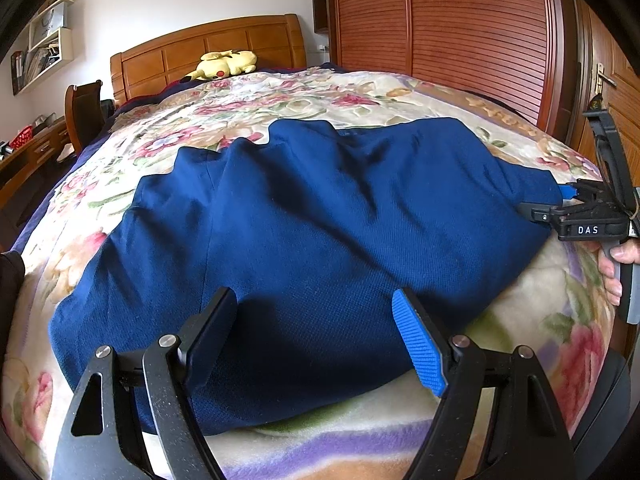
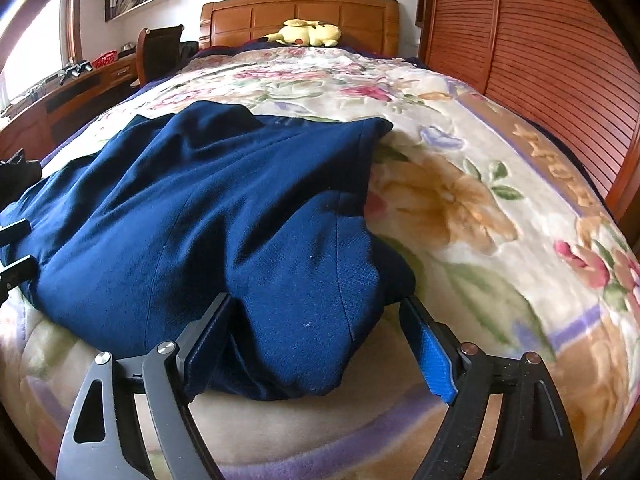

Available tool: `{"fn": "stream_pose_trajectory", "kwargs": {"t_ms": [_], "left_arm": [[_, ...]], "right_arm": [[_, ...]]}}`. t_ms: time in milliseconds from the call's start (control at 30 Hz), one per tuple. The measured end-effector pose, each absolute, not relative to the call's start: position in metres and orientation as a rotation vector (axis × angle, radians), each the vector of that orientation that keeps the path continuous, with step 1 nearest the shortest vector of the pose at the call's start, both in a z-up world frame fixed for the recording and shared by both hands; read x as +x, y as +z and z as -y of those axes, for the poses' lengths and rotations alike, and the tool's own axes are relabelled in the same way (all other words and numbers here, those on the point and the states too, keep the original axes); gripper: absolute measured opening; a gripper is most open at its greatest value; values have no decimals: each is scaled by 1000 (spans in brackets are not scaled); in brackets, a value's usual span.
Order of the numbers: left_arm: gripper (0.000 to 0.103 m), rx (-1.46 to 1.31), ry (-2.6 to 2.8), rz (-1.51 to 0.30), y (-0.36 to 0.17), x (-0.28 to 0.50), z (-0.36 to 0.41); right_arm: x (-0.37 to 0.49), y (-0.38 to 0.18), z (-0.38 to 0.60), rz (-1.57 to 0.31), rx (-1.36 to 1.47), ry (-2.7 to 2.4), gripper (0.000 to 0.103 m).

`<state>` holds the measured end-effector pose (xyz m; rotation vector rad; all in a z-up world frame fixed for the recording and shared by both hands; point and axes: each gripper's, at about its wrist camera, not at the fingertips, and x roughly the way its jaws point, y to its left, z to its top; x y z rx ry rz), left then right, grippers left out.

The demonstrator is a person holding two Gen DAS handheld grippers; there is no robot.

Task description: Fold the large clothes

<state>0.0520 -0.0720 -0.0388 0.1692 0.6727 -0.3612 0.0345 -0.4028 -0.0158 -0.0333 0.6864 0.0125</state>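
Garment: we see a navy garment, creased, spread on the floral blanket.
Claws: our left gripper and right gripper gape wide, gripping nothing.
Around: yellow plush toy at twelve o'clock.

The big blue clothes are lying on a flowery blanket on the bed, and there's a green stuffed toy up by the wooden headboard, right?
Almost. The stuffed toy by the wooden headboard is yellow, not green; the right wrist view shows it clearly. The rest holds: the navy blue garment lies on the floral blanket on the bed.
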Motion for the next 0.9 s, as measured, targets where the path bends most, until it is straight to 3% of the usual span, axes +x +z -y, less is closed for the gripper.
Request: {"fn": "stream_pose_trajectory", "kwargs": {"t_ms": [233,333,400,467,567,633,900], "left_arm": [[81,170,-361,-675,-39,52,72],[81,170,-362,-674,-41,51,71],[81,169,-363,-676,-41,52,71],[81,167,-364,-677,-41,52,72],[81,161,-367,-680,-43,52,71],[81,154,-372,-682,-44,51,69],[81,129,-387,-689,-41,52,63]], "right_arm": [[40,-19,412,-728,33,69,84],[44,-22,413,-745,61,105,77],[45,-22,413,-752,75,136,67],[47,-22,414,-757,90,172,50],[44,-18,413,-733,80,188,34],[41,-9,414,-704,79,188,30],[28,41,401,-572,2,197,27]]}}
